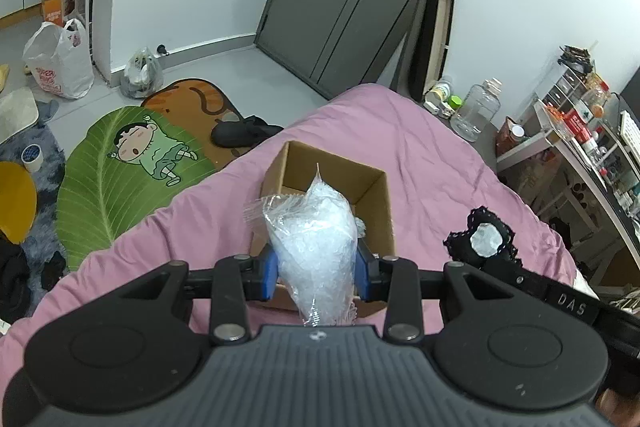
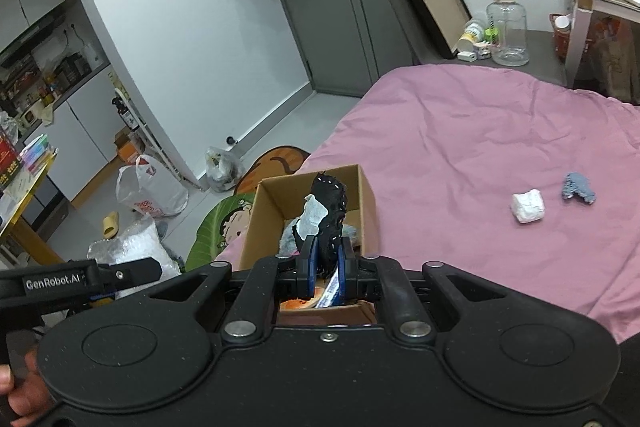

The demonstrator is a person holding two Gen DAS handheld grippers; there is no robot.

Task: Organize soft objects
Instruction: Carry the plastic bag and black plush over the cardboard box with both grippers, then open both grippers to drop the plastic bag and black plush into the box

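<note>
An open cardboard box sits on the pink bed; it also shows in the right wrist view. My left gripper is shut on a crumpled clear plastic bag, held just above the box's near side. My right gripper is shut on a black lace cloth with a white pad, held over the box; this cloth also shows in the left wrist view. Grey soft items lie inside the box. A white wad and a grey-blue cloth lie on the bed to the right.
Floor mats, shopping bags and a black slipper lie on the floor left of the bed. A large clear bottle stands beyond the bed. A cluttered desk stands at the right.
</note>
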